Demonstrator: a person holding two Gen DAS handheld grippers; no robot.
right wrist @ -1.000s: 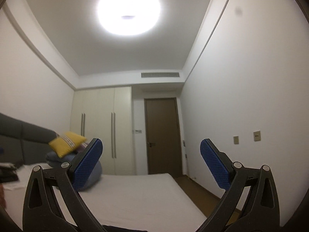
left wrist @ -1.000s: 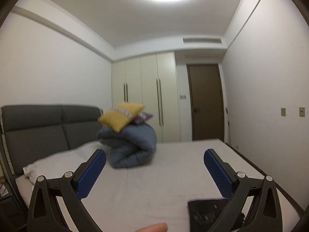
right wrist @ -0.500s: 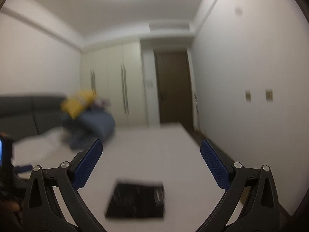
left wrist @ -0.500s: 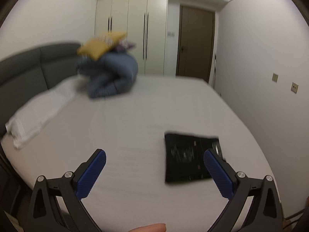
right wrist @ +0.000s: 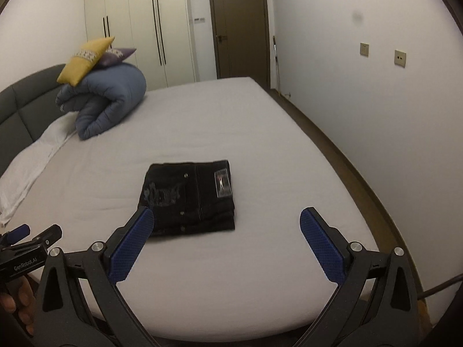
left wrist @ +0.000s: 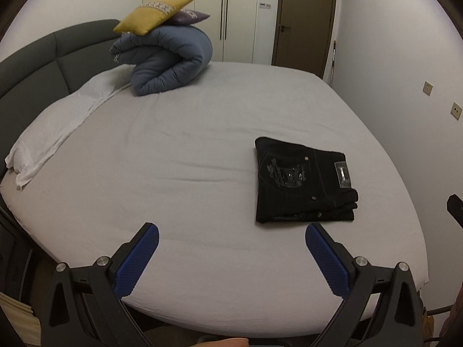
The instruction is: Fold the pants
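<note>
Black pants (left wrist: 303,180) (right wrist: 189,196) lie folded into a compact rectangle on the bed (left wrist: 179,150) (right wrist: 260,150), toward its right near side, with a pale label showing on top. My left gripper (left wrist: 231,237) hangs open above the near edge of the bed, short of the pants and a little left of them. My right gripper (right wrist: 225,219) is open too, held over the near edge with the pants just beyond its left finger (right wrist: 131,248). Neither gripper touches the pants.
A rolled blue duvet (left wrist: 167,60) (right wrist: 107,101) with a yellow cushion (left wrist: 153,14) on top sits at the head of the bed beside a white pillow (left wrist: 55,133). A grey headboard (left wrist: 43,55) is on the left, a wall (right wrist: 376,86) on the right, wardrobes and a door beyond.
Both grippers have tilted down from facing the ceiling and far wall to looking at the bed, bringing the folded pants into full view. Both stay open.
</note>
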